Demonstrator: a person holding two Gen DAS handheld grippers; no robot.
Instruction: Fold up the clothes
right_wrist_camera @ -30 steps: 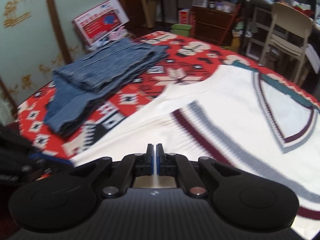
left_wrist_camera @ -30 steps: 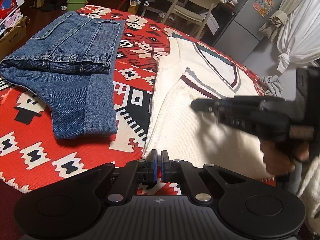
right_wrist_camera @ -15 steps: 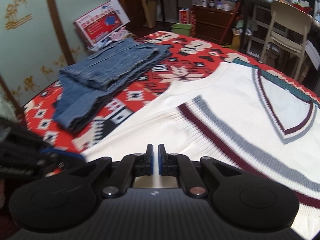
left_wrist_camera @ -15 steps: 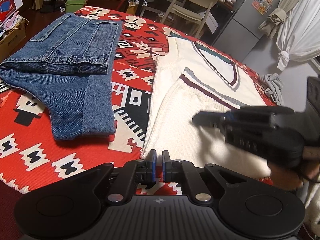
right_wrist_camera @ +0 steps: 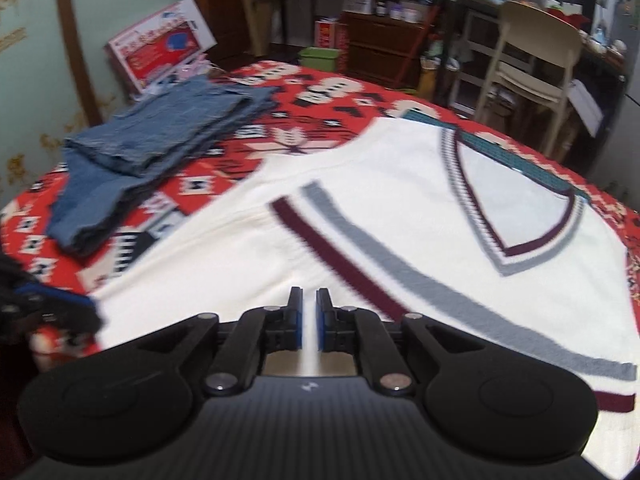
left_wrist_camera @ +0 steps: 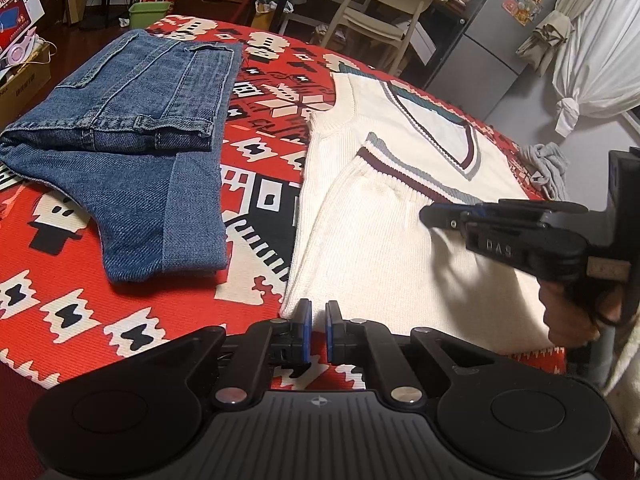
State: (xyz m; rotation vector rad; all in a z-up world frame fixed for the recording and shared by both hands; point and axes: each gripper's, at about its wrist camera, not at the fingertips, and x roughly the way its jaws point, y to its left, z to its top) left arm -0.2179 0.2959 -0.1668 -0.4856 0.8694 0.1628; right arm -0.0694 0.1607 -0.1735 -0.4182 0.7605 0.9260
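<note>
With the jeans (left_wrist_camera: pixel 120 152) already folded aside, the cream vest (left_wrist_camera: pixel 400 216) lies half-folded near the red patterned cover's (left_wrist_camera: pixel 60 312) front edge; left gripper (left_wrist_camera: pixel 318 326) and right gripper (right_wrist_camera: pixel 309 318), jaws nearly together and empty, hover above it, positioned for regrasping.

— How is the left gripper (left_wrist_camera: pixel 318 330) sitting?
— At bottom centre of its own view, jaws nearly together, gripping nothing.
— And the right gripper (right_wrist_camera: pixel 308 318)?
— Likewise pinched, empty; a hand (left_wrist_camera: pixel 572 312) is holding it at the right edge.
</note>
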